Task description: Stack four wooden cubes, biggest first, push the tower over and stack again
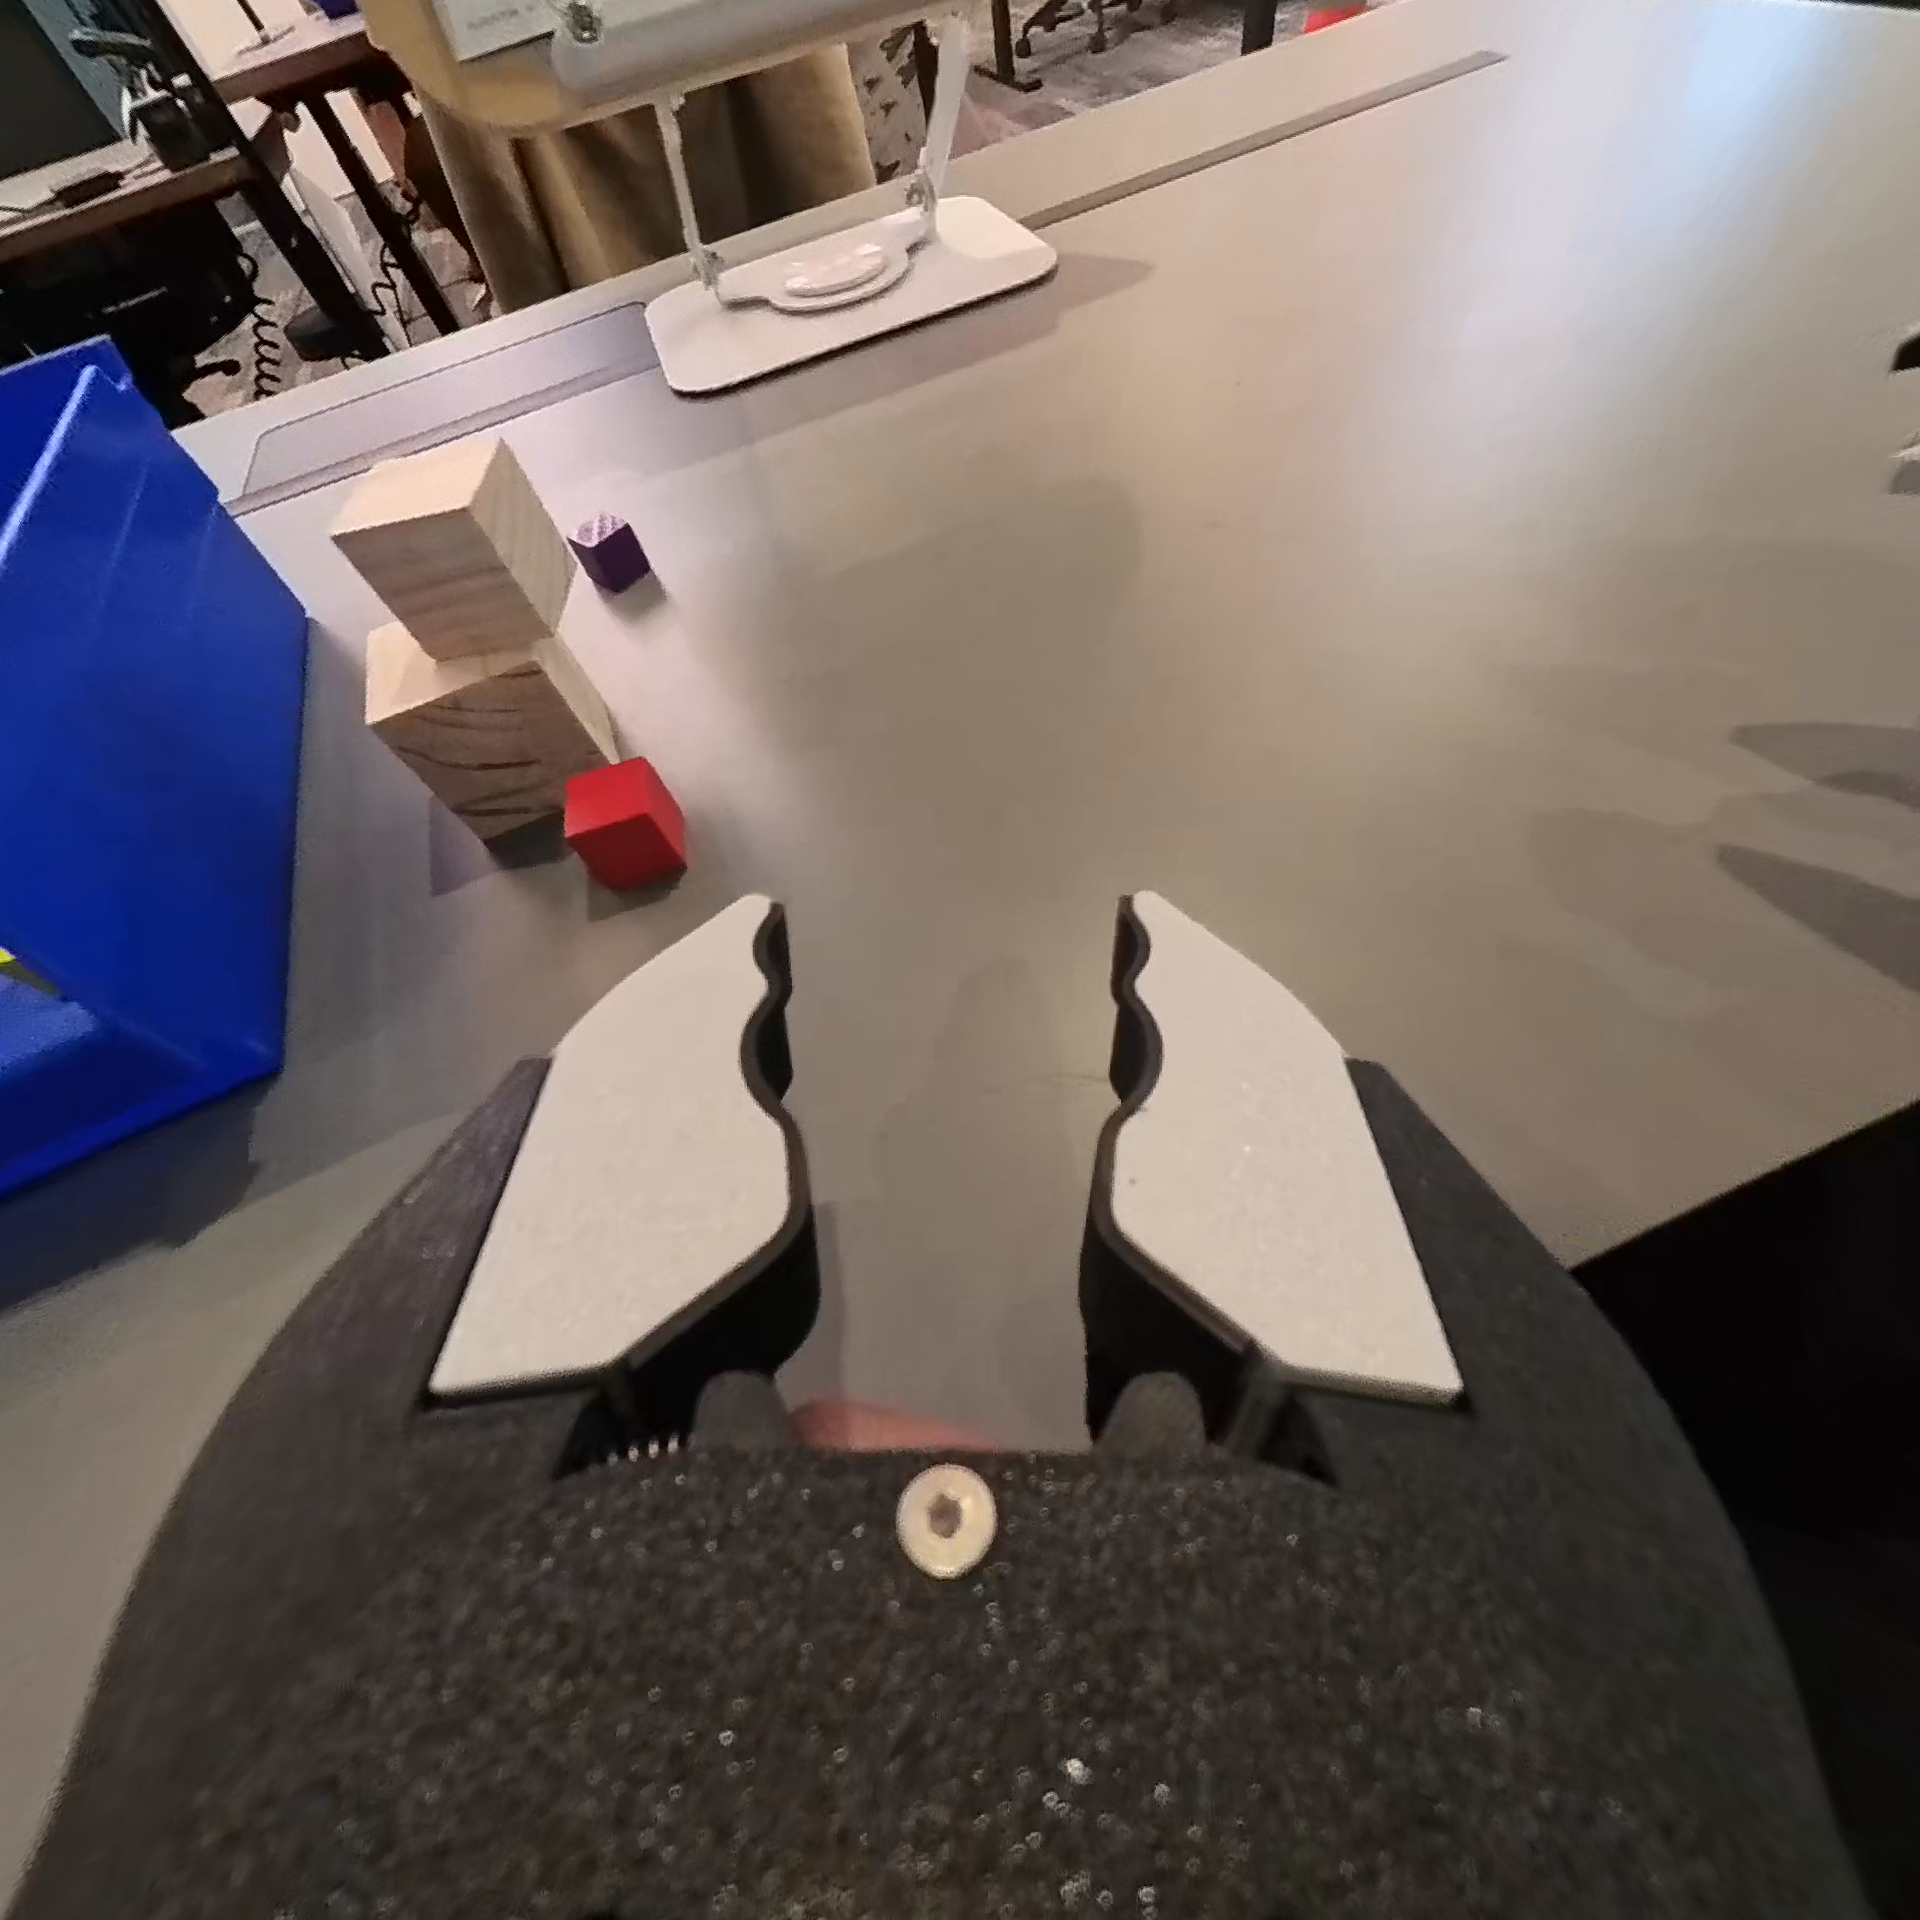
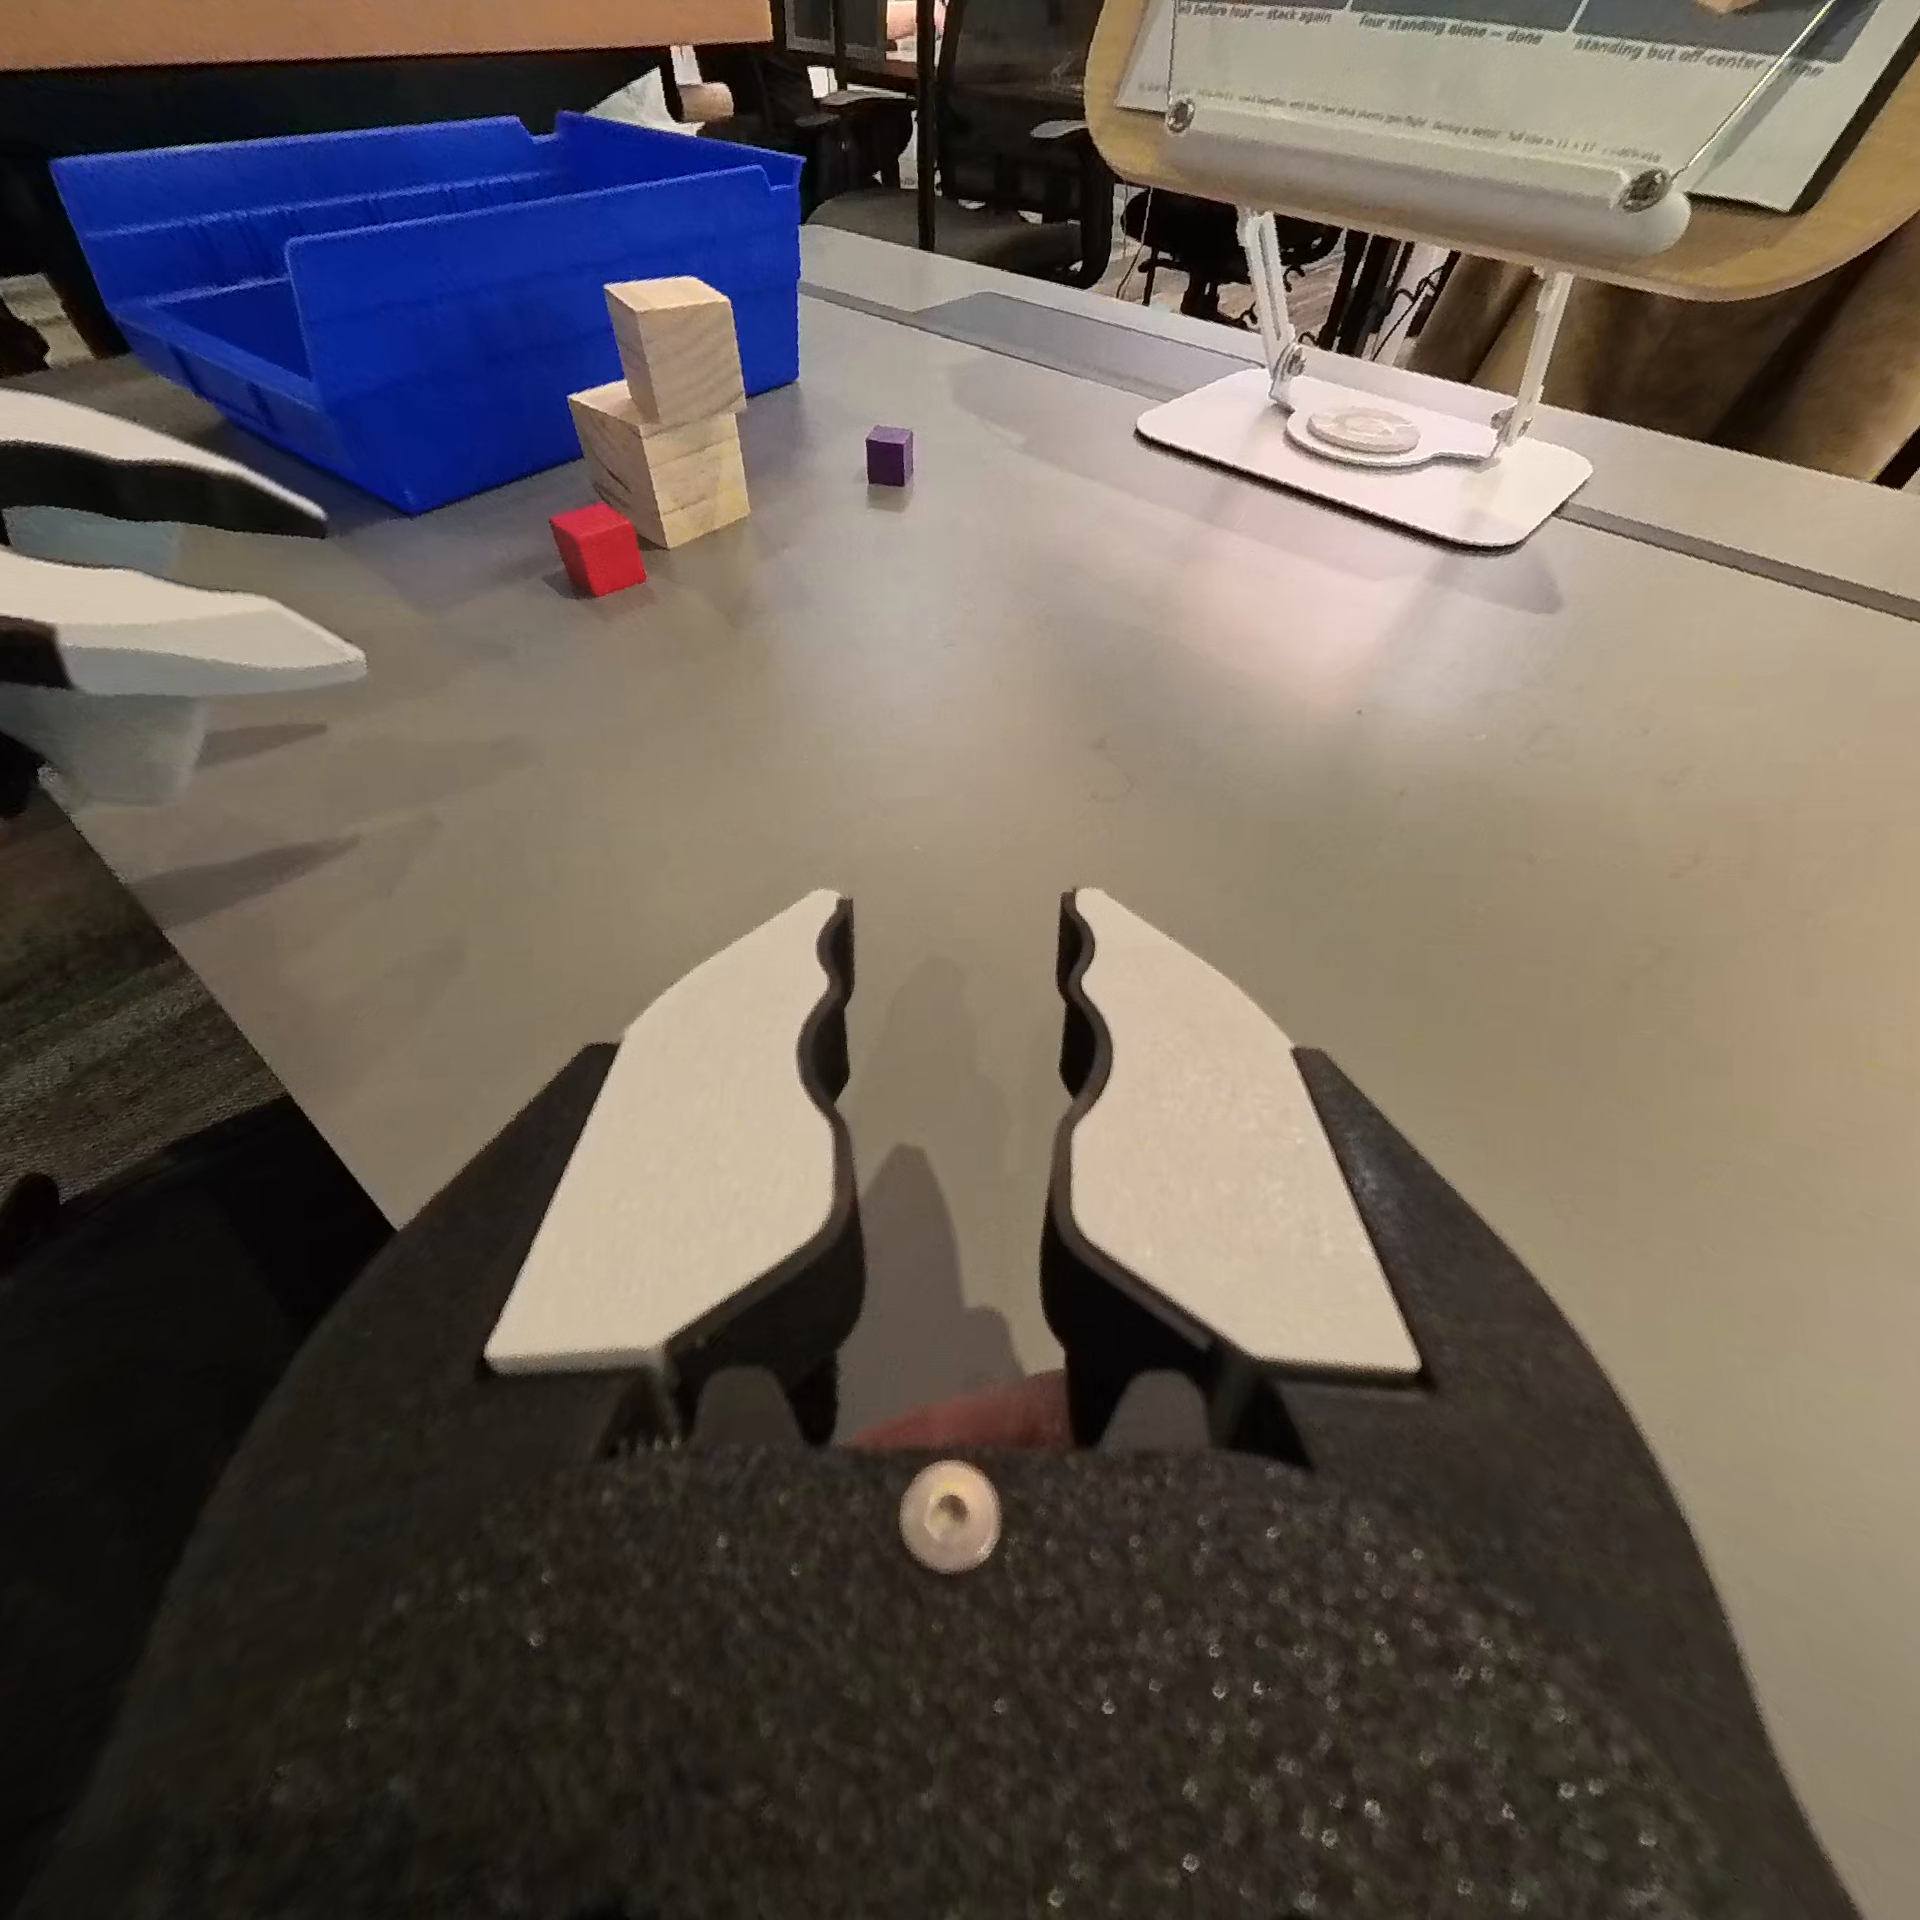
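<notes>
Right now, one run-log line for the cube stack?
stack: two wooden cubes, top one skewed | red cube loose beside base | purple cube loose, apart | left hand-held gripper open, empty | right hand-held gripper open, empty

My grey table [image 2: 1143, 727] carries a blue bin [image 2: 436, 312], larger wooden cube [image 2: 665, 478], red cube [image 2: 594, 549], purple cube [image 2: 889, 455] and white stand [image 2: 1361, 457] near its far edge.

An office-style lab workspace: a plain grey worktop [image 2: 1247, 727] carries a white folding document stand [image 2: 1361, 457] and a blue plastic storage bin [image 2: 416, 312], while black swivel office chairs [image 2: 997, 135], dark desks [image 1: 125, 197] and patterned carpet [image 2: 94, 1029] fill the room behind.
</notes>
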Available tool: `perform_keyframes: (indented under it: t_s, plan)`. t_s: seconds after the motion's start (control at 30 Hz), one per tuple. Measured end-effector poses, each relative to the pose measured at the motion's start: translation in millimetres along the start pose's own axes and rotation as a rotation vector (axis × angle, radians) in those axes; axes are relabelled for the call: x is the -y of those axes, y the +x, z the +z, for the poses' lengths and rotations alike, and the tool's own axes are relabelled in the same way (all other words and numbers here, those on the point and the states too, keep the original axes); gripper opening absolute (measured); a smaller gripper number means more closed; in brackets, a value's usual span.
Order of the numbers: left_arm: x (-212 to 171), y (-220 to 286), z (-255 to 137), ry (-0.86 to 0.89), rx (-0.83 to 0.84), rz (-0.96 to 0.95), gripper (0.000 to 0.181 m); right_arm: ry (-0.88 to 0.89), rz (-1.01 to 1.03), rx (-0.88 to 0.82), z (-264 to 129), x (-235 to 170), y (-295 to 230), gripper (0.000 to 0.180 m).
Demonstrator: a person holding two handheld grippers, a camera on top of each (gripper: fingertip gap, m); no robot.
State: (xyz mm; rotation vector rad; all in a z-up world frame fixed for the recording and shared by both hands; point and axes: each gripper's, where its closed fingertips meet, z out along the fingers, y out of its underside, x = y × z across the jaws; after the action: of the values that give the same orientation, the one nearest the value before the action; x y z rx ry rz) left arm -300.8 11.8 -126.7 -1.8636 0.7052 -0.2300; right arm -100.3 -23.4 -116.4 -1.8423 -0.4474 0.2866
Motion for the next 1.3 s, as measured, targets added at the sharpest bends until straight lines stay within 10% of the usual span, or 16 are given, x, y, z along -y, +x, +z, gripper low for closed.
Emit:
perform_keyframes:
  t_s: [0.57,1.3]
  plan:
    - [19,-150,124,-0.273,0.282,-0.114,0.093,-0.016,0.010,0.027,-1,-4,-2,0.033]
    - [16,-96,162,-0.333,0.074,-0.049,0.063,-0.035,0.010,0.042,-2,-7,-1,0.030]
